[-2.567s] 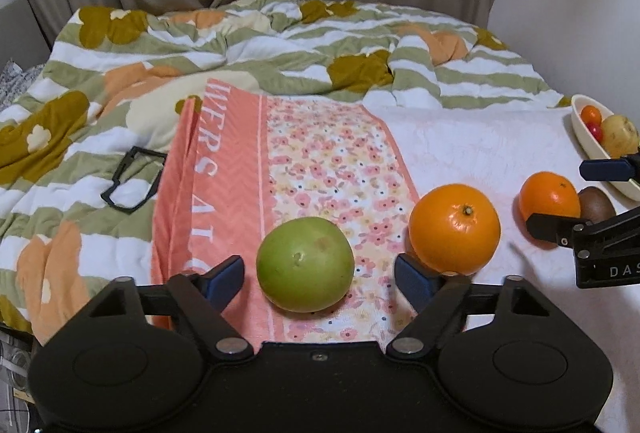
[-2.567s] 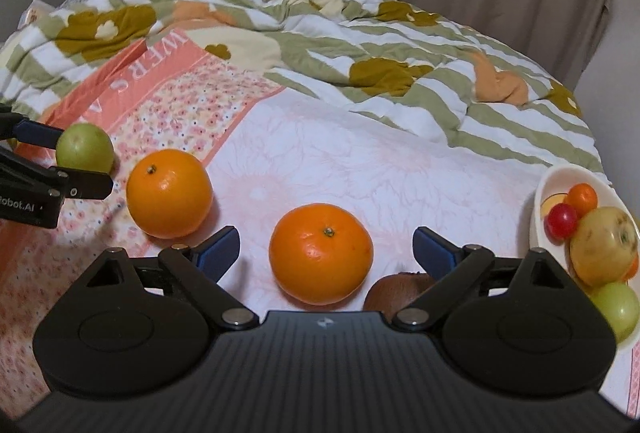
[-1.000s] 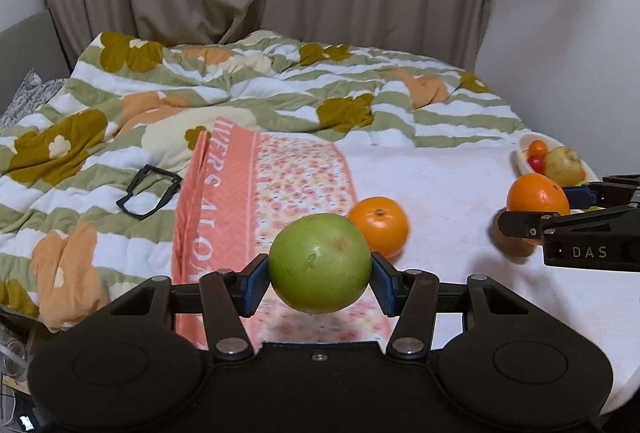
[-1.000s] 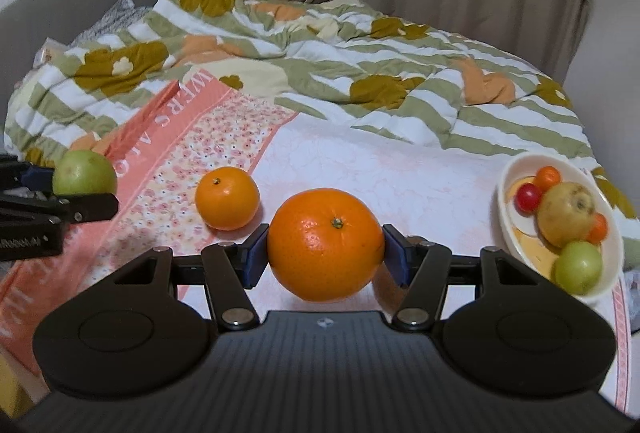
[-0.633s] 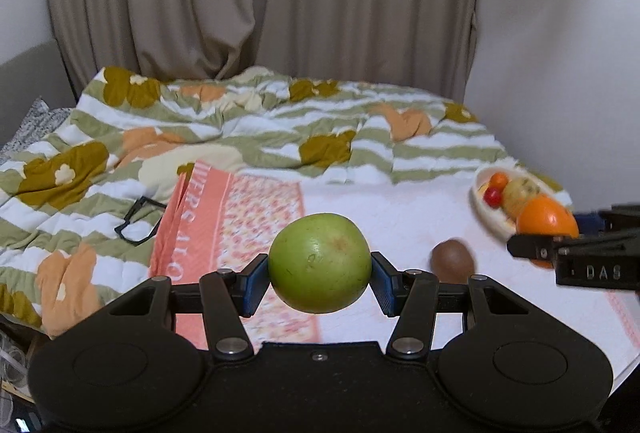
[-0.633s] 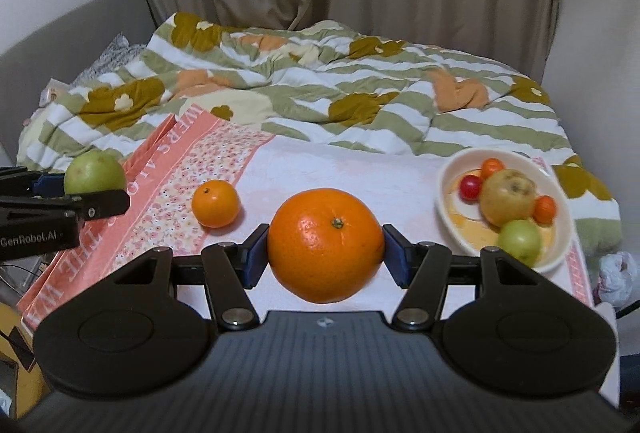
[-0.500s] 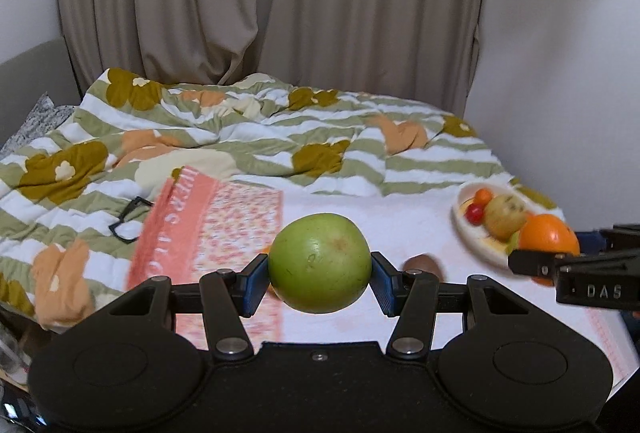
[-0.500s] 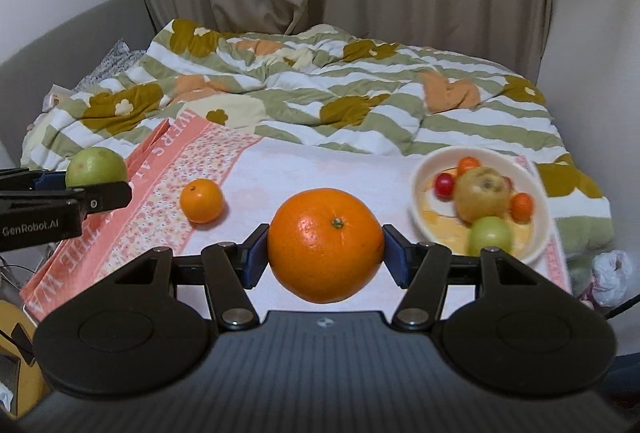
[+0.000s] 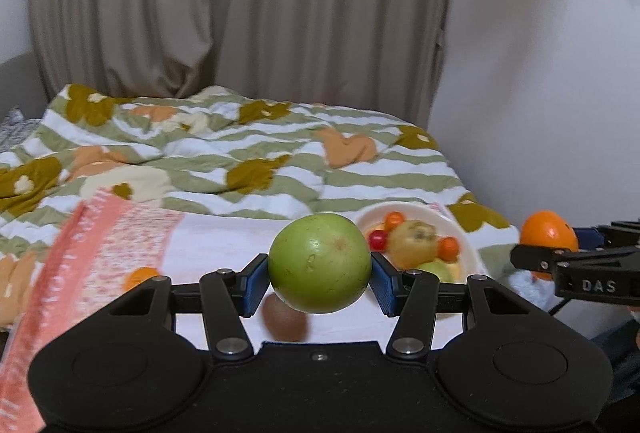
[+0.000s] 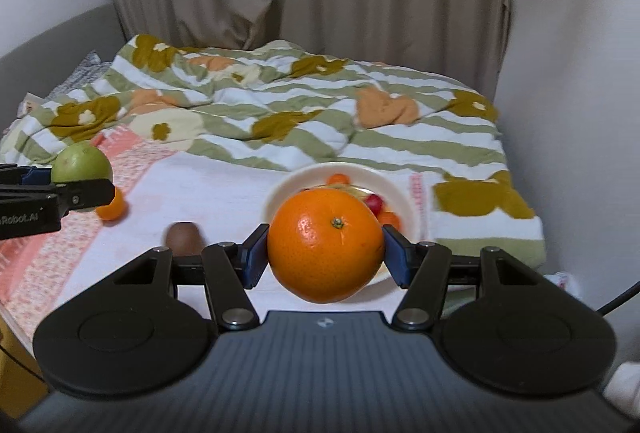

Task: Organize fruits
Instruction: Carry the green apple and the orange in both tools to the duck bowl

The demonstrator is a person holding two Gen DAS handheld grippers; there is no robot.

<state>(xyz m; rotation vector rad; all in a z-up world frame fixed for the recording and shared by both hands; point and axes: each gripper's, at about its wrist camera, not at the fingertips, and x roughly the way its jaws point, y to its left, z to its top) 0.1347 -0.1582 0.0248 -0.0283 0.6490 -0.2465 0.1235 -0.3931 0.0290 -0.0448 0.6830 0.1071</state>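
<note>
green fruit (image 9: 319, 263) clamped in left gripper (image 9: 319, 280); orange (image 10: 325, 244) clamped in right gripper (image 10: 325, 253).

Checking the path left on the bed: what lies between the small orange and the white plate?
In the right wrist view, only the kiwi lies between the small orange and white plate.

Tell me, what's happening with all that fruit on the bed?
A person is tidying fruit with two hand-held grippers. The left gripper clamps a round green apple, and the right gripper clamps a big round orange, both lifted near the white bowl of fruit. A small orange and a brown kiwi lie on the bed.
</note>
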